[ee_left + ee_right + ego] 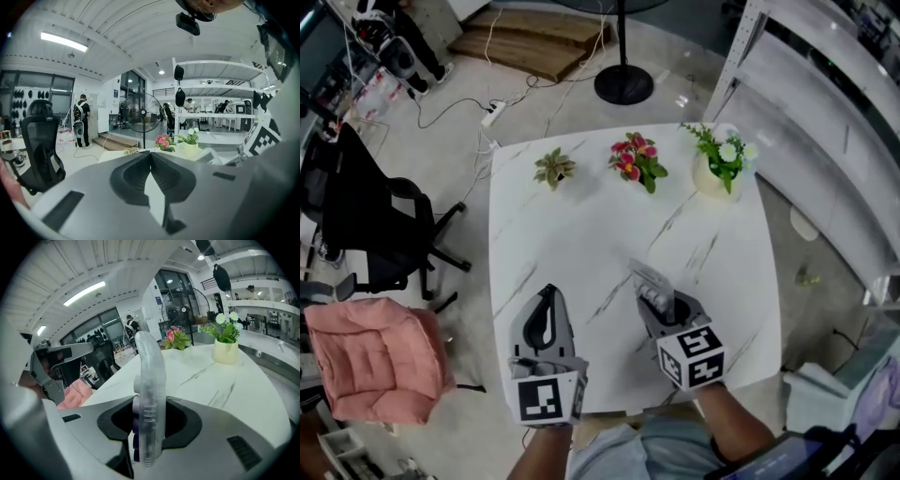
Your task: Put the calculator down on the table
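Observation:
The calculator (646, 278) is a pale, see-through slab, and my right gripper (659, 302) is shut on it above the near right part of the white marble table (581, 234). In the right gripper view the calculator (150, 376) stands edge-on between the jaws, sticking up past my right gripper (149, 420), with purple keys on its left face. My left gripper (549, 292) hovers over the table's near left part. In the left gripper view my left gripper (150, 155) has its tips together and holds nothing.
Three potted plants stand along the table's far edge: a small dry one (554, 168), a pink-flowered one (637, 159) and a white-flowered one in a cream pot (719, 161). A black office chair (384, 225) and a pink cushion (380, 356) sit to the left.

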Available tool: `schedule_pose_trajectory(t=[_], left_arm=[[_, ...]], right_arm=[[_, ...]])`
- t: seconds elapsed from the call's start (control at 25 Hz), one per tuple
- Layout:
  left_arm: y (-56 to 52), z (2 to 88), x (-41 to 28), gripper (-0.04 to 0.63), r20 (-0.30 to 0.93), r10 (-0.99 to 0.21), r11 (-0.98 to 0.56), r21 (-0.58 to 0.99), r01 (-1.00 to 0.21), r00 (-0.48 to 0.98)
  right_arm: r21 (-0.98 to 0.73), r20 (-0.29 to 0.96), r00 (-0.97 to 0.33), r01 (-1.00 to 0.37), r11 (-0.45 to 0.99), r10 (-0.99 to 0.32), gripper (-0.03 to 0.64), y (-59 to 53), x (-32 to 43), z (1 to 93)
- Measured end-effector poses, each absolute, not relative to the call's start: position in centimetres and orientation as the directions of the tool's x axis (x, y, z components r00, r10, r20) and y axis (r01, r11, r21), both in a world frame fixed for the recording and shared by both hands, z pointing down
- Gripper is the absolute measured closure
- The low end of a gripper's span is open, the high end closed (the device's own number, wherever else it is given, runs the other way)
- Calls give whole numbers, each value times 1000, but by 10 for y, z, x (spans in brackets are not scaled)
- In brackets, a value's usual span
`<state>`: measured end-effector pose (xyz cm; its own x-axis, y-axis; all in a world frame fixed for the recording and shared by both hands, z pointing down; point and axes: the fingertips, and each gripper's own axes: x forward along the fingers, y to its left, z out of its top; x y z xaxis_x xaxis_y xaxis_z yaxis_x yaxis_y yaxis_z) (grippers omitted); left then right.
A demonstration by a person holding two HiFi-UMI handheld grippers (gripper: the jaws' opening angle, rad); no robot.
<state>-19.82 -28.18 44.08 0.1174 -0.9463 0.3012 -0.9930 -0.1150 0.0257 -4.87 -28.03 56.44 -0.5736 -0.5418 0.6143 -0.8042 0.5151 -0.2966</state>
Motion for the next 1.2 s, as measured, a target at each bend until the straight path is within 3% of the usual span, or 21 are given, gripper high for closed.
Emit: schedule_pose_trajectory(t=[0.64, 1.2], left_arm=[[-288, 465, -205, 588, 343, -927, -137, 62, -989, 150], [-294, 469, -200, 588, 349, -922, -157, 59, -986, 168]], right_arm=[[-366, 704, -534, -837, 406, -468, 460, -274, -53, 600], [-314, 713, -503, -852, 419, -489, 437, -276, -43, 603]])
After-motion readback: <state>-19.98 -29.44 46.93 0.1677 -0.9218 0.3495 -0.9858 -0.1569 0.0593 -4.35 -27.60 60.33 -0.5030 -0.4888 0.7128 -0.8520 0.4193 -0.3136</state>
